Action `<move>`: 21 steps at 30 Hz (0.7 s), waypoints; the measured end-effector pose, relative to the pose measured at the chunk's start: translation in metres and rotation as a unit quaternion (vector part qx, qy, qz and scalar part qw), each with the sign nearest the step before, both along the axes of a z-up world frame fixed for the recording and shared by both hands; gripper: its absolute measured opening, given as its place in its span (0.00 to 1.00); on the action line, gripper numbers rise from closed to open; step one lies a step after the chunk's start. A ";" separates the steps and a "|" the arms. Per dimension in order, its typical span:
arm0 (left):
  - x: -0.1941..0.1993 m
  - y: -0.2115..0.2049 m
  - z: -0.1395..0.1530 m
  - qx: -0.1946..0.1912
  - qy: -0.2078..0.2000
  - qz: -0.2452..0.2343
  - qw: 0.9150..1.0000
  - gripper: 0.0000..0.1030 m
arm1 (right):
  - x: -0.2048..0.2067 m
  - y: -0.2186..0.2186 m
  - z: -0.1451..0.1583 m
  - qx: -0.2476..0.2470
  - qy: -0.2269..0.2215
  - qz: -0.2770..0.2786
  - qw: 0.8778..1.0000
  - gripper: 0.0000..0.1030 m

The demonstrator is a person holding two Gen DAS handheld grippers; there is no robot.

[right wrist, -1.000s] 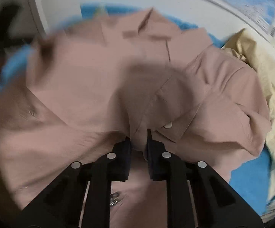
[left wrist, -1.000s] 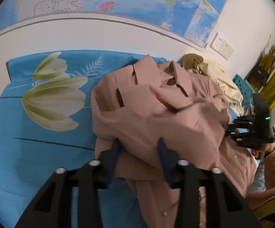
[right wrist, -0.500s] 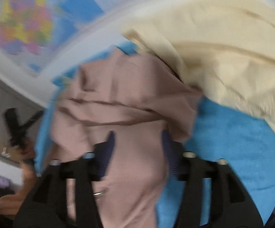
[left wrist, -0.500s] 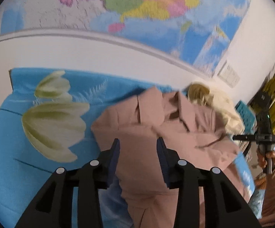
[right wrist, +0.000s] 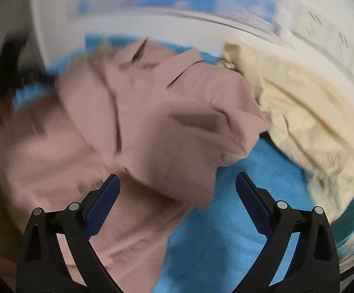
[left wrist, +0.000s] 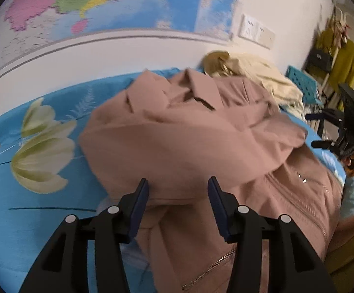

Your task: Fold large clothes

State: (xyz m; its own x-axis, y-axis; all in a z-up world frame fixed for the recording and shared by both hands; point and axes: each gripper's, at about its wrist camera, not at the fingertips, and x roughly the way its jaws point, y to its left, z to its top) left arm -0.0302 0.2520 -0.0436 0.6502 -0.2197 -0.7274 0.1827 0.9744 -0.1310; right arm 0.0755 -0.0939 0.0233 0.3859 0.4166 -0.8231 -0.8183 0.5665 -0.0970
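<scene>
A dusty-pink jacket [left wrist: 189, 141] with a zip lies bunched on the blue bedsheet [left wrist: 30, 219], its collar toward the wall. My left gripper [left wrist: 178, 191] hovers over its near edge. Its jaws are opening, and the cloth lies below them, not pinched. In the right wrist view the jacket [right wrist: 133, 122] fills the left and middle. My right gripper [right wrist: 177, 179] is spread wide and still opening, above the jacket's right edge and bare sheet [right wrist: 226, 219], with nothing gripped. From the left wrist view the right gripper [left wrist: 333, 131] shows at the far right, held in a hand.
A crumpled cream garment [right wrist: 311, 112] lies right of the jacket, against the wall. Large tulips [left wrist: 42, 151] are printed on the sheet at the left. A wall map [left wrist: 103, 0], a socket plate [left wrist: 255, 31], a blue basket [left wrist: 301, 85] and hanging yellow clothes [left wrist: 345, 61] stand behind.
Both grippers were shut on jacket cloth and have let it go, their jaws spreading. The jacket has settled on the bed. The right gripper has drawn off to the jacket's right side.
</scene>
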 end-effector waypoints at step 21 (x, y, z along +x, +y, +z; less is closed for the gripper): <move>0.045 0.036 0.025 -0.031 -0.028 0.118 0.992 0.31 | 0.167 -0.041 -0.025 0.167 0.325 -0.190 0.911 0.68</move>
State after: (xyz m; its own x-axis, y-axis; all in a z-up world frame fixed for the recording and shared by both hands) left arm 0.0147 0.2879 -0.0190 0.7283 -0.0989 -0.6781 -0.0418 0.9813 -0.1880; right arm 0.2422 -0.1347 -0.0016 0.0308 0.6232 -0.7814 -0.3804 0.7303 0.5675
